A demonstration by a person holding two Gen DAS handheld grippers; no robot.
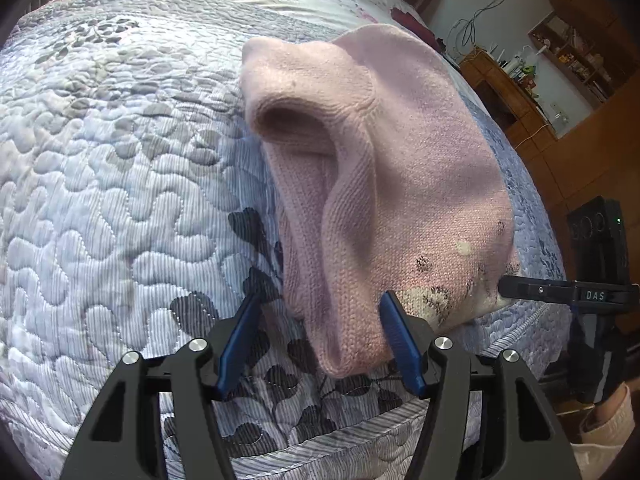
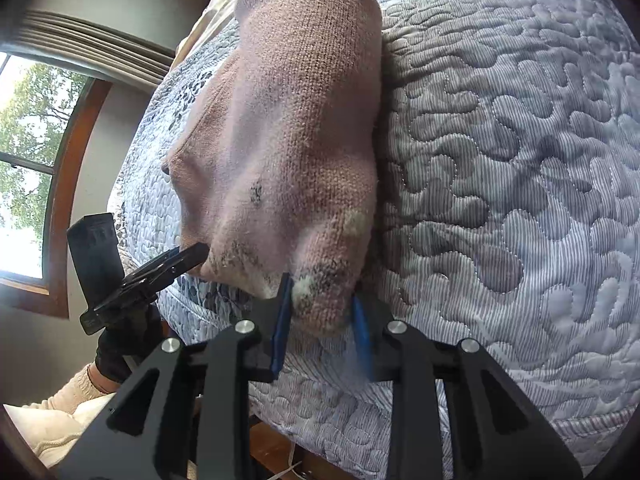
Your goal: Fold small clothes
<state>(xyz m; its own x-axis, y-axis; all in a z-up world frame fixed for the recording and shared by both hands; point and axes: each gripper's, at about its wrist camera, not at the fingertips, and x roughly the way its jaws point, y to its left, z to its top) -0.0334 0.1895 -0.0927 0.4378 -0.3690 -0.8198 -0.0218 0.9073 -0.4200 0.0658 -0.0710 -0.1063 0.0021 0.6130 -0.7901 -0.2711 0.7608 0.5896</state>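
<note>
Quilted bedspread (image 1: 100,184) in pale blue with grey leaf print, covering a bed and filling most of both views. Wooden shelves (image 1: 576,52) and a cabinet at 2 o'clock in the left wrist view; a wood-framed window (image 2: 28,168) with trees outside at 9 o'clock in the right wrist view.

Lying on the bedspread near the bed's front edge: a pink knit garment (image 1: 384,184), rumpled, with an open sleeve or neck hole gaping at about 11 o'clock of its bulk and a white-and-dark pattern along the hem nearest the cameras.

Left gripper (image 1: 320,340) spread wide, blue pads (image 1: 236,344) either side of a hanging fold of the garment's lower edge (the 3 o'clock pad touching the knit, the 9 o'clock pad apart from it, over the bedspread). Seen in the right wrist view at 8 o'clock, tips against the hem, held by a hand in a dark glove with a cream sleeve (image 2: 80,392) below.

Right gripper (image 2: 320,320) part open, straddling the patterned hem corner, knit bulging between the pads and touching both; not pressed flat. Seen from the left wrist view at 3 o'clock, its tips at the patterned hem.
</note>
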